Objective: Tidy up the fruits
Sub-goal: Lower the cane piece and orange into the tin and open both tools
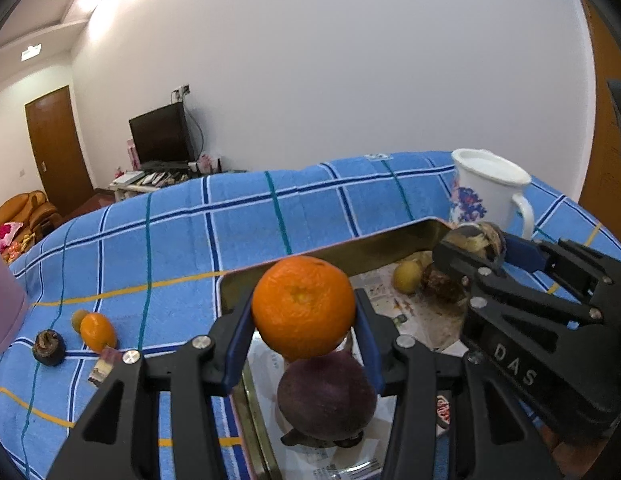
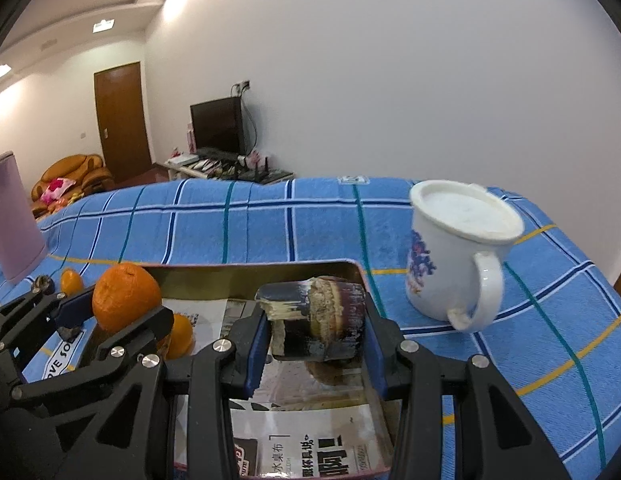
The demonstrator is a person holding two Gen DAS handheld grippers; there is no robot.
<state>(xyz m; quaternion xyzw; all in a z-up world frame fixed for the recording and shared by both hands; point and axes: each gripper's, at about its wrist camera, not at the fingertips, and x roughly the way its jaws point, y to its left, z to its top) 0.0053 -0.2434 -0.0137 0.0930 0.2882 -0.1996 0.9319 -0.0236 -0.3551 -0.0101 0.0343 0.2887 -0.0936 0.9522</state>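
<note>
Both hands are busy over the metal tray [image 1: 330,248] sitting on the blue checked cloth [image 1: 238,216] that covers the desk. The left hand-held gripper [image 1: 304,312] is pinching a big orange [image 1: 304,306] between its blue pads, holding it up over the near end of the tray. Right under it, a dark purple round fruit [image 1: 326,394] sits in the tray on the printed paper lining [image 2: 294,446].

The right hand-held gripper [image 2: 316,326] is clamped on a dark, brownish, beat-up piece of fruit [image 2: 316,322] with a pale inside, raised above the far right corner of the tray. I honestly can't tell what kind of fruit it is. From the left wrist view you can see that gripper coming in from the right, and below it there's a yellowish fruit [image 1: 406,276] and a brown rough one [image 1: 440,284] lying side by side on the stained paper.

Out on the cloth to the left of the tray: a small orange [image 1: 97,332] with a little yellow-green fruit [image 1: 79,318] just behind it, a dark brown fruit [image 1: 49,347] nearby, and a small wrapped thing [image 1: 103,368] close to the tray edge. A white mug with blue flowers [image 2: 454,256] stands just beyond the tray's far right corner, and a pinkish container [image 2: 12,216] is at the far left.
</note>
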